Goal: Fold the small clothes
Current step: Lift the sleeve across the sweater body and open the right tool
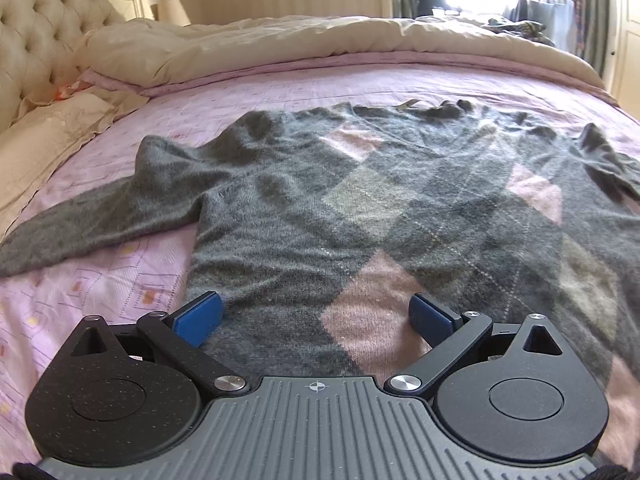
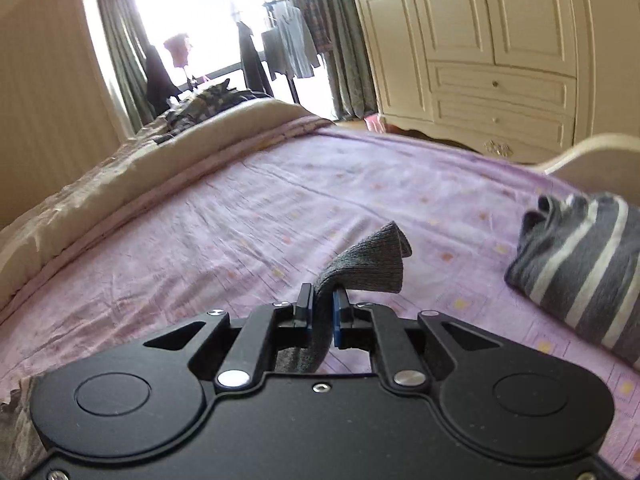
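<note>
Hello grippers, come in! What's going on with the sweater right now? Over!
Left gripper open, low over sweater hem. Right gripper shut on grey knit cuff, lifted off the bedsheet. Striped folded garment lies to the right, apart.

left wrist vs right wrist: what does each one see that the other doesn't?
Left wrist only: the grey and pink argyle knit sweater spread flat, the open left gripper over its hem, a tufted cream headboard.

Right wrist only: the right gripper shut on a grey ribbed cuff, a folded grey white-striped garment, a cream wardrobe.

Both: the lilac patterned bedsheet, beige duvet.
</note>
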### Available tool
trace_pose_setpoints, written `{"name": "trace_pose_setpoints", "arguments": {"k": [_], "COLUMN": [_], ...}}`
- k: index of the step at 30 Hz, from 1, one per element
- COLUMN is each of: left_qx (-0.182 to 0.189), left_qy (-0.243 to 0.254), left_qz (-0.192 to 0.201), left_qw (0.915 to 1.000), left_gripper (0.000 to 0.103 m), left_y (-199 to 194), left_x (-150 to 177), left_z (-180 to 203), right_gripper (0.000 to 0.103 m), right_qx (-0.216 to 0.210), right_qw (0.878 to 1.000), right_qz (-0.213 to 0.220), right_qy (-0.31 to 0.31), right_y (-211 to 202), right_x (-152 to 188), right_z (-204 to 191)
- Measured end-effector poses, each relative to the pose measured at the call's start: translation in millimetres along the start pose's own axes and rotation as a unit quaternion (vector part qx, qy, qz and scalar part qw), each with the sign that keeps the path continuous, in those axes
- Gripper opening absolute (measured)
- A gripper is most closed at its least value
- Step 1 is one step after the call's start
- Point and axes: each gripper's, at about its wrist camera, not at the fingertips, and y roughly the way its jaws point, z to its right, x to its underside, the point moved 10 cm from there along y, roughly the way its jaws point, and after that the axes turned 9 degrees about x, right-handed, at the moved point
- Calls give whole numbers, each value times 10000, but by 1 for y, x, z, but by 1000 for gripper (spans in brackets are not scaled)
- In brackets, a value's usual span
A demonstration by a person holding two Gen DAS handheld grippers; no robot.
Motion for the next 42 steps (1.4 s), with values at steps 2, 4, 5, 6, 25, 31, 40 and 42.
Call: {"name": "trace_pose_setpoints", "arguments": {"k": [2, 4, 5, 6, 25, 31, 40, 42], "left_qx": [85, 175, 223, 270, 308, 266, 230, 243], "left_qy": [-78, -254, -347, -433, -876, -960, -786, -707], "left_qz": [25, 74, 96, 116, 234, 136, 203, 298], "left_qw": [9999, 9995, 9991, 9986, 9954, 9949, 9964, 9968], "left_gripper": [101, 101, 101, 101, 101, 101, 101, 101], "left_y": [-9, -18, -23, -28, -69, -65, -62, -59], "left_x": [0, -1, -2, -3, 7, 16, 3, -10], "left_z": [-3, -8, -12, -15, -85, -101, -104, -101], "right_gripper": [15, 16, 15, 16, 15, 16, 47, 47], "right_qx": [-181, -402, -549, -717, -3510, -3515, -4137, -4113], "right_qw": [9994, 9977, 9963, 9945, 9051, 8825, 8457, 8506], "right_qz": [224, 388, 457, 512, -474, -764, -699, -641], "right_qy": [-216, -392, -470, -567, -2352, -3030, -3298, -3213], "right_y": [-23, -44, -55, -65, -171, -181, -209, -206], "right_x": [-21, -37, -43, -48, 174, 271, 301, 290], "right_z": [-27, -57, -74, -94, -447, -478, -454, -435]}}
